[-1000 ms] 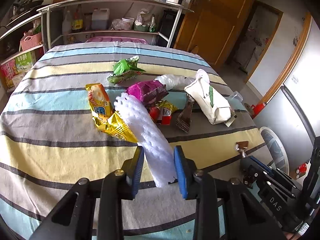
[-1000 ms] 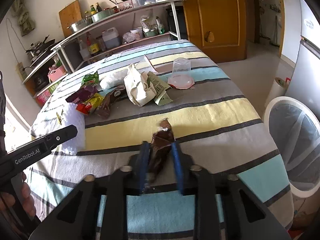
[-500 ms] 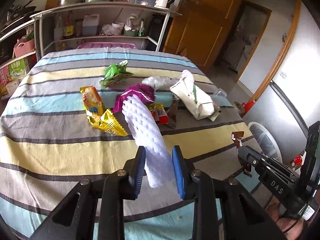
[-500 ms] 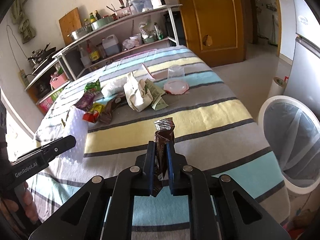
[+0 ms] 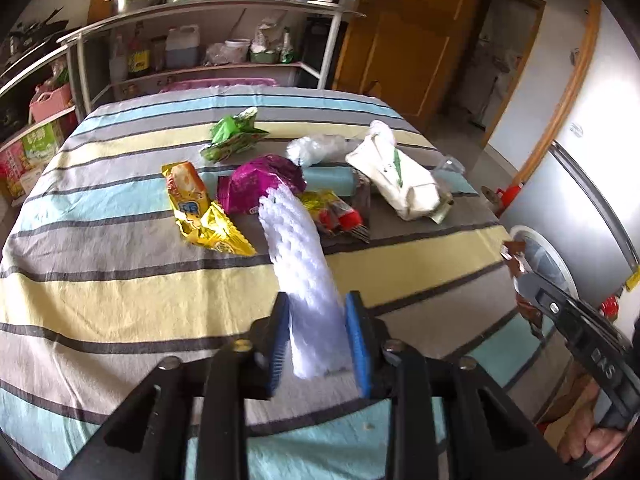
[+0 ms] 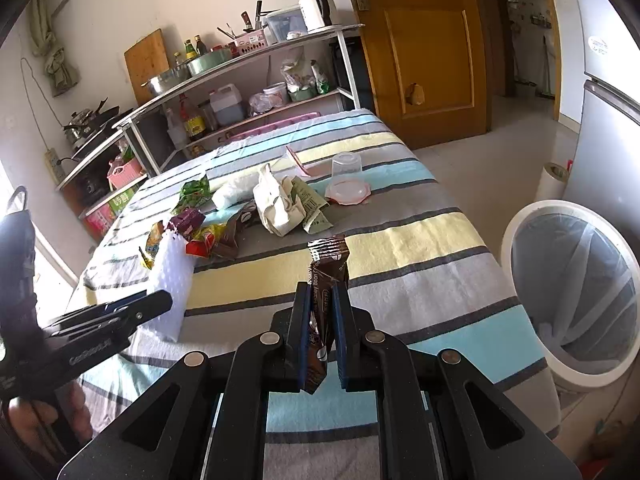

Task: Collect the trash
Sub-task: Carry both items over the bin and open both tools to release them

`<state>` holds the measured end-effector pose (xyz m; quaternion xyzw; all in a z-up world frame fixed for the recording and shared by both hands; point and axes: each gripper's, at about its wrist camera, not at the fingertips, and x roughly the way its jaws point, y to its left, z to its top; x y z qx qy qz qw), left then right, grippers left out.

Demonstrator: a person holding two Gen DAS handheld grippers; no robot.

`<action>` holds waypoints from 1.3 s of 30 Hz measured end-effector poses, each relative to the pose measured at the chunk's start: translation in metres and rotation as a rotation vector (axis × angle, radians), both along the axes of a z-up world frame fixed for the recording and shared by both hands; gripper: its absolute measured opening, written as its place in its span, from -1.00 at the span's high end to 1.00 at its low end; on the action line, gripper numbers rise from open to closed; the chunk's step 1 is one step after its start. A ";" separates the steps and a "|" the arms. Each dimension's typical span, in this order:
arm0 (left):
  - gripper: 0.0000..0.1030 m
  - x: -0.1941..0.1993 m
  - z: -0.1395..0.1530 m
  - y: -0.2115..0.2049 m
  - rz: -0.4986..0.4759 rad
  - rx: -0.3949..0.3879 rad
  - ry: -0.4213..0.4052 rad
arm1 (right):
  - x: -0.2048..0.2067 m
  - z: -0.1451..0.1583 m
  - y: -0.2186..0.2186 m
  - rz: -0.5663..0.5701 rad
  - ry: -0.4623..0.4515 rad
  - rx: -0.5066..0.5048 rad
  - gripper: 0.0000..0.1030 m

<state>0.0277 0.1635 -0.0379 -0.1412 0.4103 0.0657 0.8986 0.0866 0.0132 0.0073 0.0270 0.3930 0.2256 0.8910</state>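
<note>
The striped table [image 6: 400, 248] holds the litter heap at twelve o'clock; the lined bin [image 6: 572, 292] waits at three. The left gripper [image 5: 316, 340], jaws easing apart, carries white foam netting [image 5: 304, 272]. The right gripper [image 6: 320, 336] has lifted its brown wrapper [image 6: 326, 268], clamped tight, ready for binning.

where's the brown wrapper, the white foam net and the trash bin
brown wrapper [image 6: 328, 258]: right wrist view, upper printed part above the pads
white foam net [image 5: 300, 256]: left wrist view, middle of the sleeve
trash bin [image 6: 520, 224]: right wrist view, white rim, upper left
</note>
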 end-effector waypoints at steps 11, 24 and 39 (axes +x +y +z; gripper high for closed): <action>0.50 -0.002 0.000 -0.007 -0.020 0.005 0.001 | -0.003 0.003 -0.009 -0.007 -0.007 0.011 0.78; 0.50 -0.008 0.044 -0.059 -0.191 0.037 -0.115 | -0.013 0.019 -0.042 -0.059 -0.041 0.050 0.78; 0.50 0.059 0.064 -0.171 -0.500 0.009 -0.141 | -0.002 0.040 -0.137 -0.264 -0.071 0.033 0.78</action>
